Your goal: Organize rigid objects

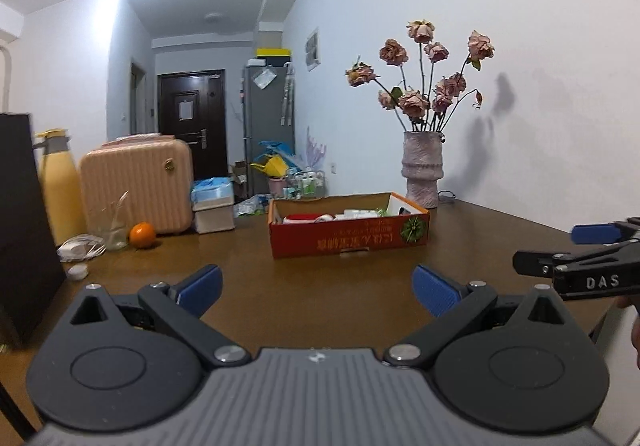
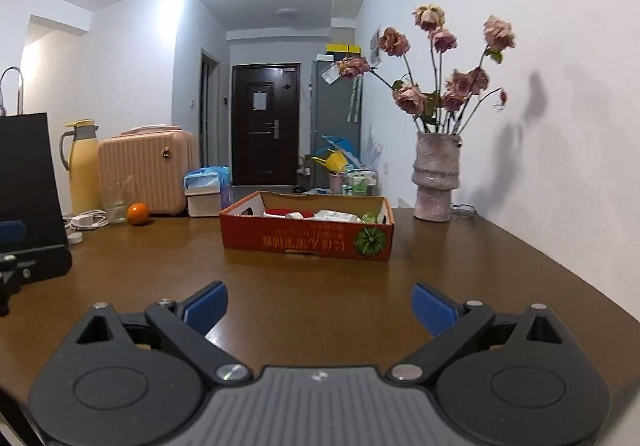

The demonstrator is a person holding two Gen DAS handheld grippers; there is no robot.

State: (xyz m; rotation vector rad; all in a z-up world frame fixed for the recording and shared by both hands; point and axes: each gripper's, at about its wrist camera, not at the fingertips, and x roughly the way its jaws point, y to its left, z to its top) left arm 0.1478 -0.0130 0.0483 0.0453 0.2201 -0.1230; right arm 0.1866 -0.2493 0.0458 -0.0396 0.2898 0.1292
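A red cardboard box (image 1: 348,238) (image 2: 306,242) stands on the brown table (image 1: 320,278) (image 2: 320,278), with several white and red items inside. An orange (image 1: 142,235) (image 2: 138,213) lies at the far left by a glass (image 1: 114,224) (image 2: 116,206). My left gripper (image 1: 316,288) is open and empty, well short of the box. My right gripper (image 2: 320,306) is open and empty, also short of the box. The right gripper also shows at the right edge of the left wrist view (image 1: 560,250).
A vase of dried roses (image 1: 422,170) (image 2: 436,178) stands at the back right by the wall. A pink case (image 1: 138,186) (image 2: 148,170), yellow flask (image 1: 60,186) (image 2: 82,166), tissue box (image 1: 212,206) (image 2: 206,192), white cable (image 1: 80,246) (image 2: 86,220) and black bag (image 1: 24,222) (image 2: 28,194) crowd the left.
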